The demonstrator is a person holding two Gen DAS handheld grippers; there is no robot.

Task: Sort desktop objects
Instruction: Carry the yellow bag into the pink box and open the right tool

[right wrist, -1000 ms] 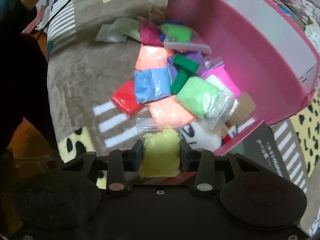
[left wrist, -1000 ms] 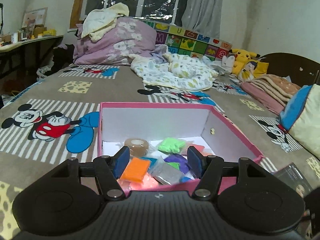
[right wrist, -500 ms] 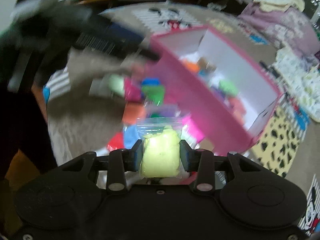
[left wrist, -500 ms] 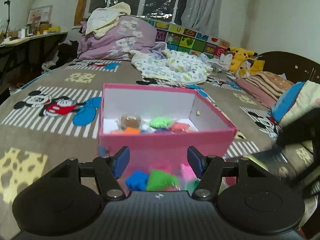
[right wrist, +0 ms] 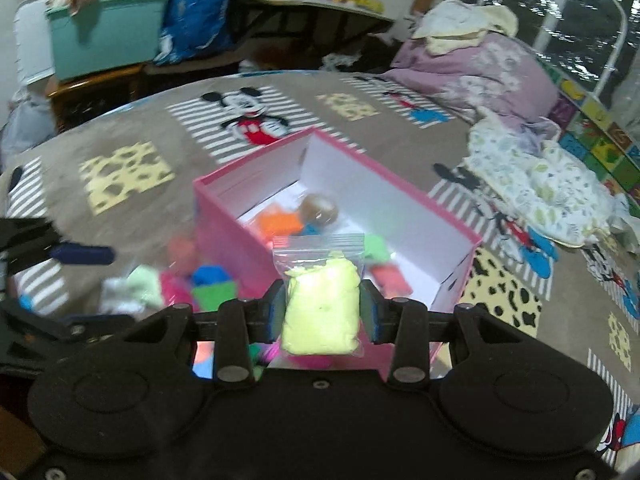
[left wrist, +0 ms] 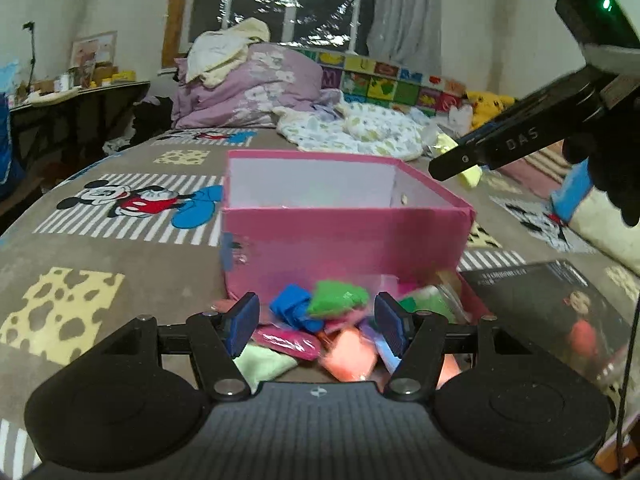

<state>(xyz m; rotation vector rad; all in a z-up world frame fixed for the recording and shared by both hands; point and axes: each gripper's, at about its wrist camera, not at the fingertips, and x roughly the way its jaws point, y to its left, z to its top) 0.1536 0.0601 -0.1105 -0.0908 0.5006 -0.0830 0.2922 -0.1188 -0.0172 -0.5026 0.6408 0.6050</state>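
Note:
A pink box [left wrist: 344, 236] with white inner walls stands on the bed; it also shows in the right wrist view [right wrist: 224, 216] with several clay bags inside. My right gripper [right wrist: 322, 307] is shut on a yellow clay bag [right wrist: 320, 312] and holds it above the box's near side. In the left wrist view the right gripper is a dark bar at the upper right, the yellow clay bag [left wrist: 470, 176] hanging under it. My left gripper [left wrist: 316, 326] is open, low in front of the box, over a pile of colored clay bags [left wrist: 336, 300].
A dark booklet [left wrist: 560, 312] lies right of the box. Loose clay bags [right wrist: 176, 280] lie left of the box. Bedding [left wrist: 248, 80] and a plush toy [left wrist: 486, 106] sit at the bed's far end. A teal bin [right wrist: 104, 36] stands beyond the bed.
My right gripper has lifted the yellow bag from the pile and swung it up over the box. My left gripper has pulled back out of the box and dropped low in front of it.

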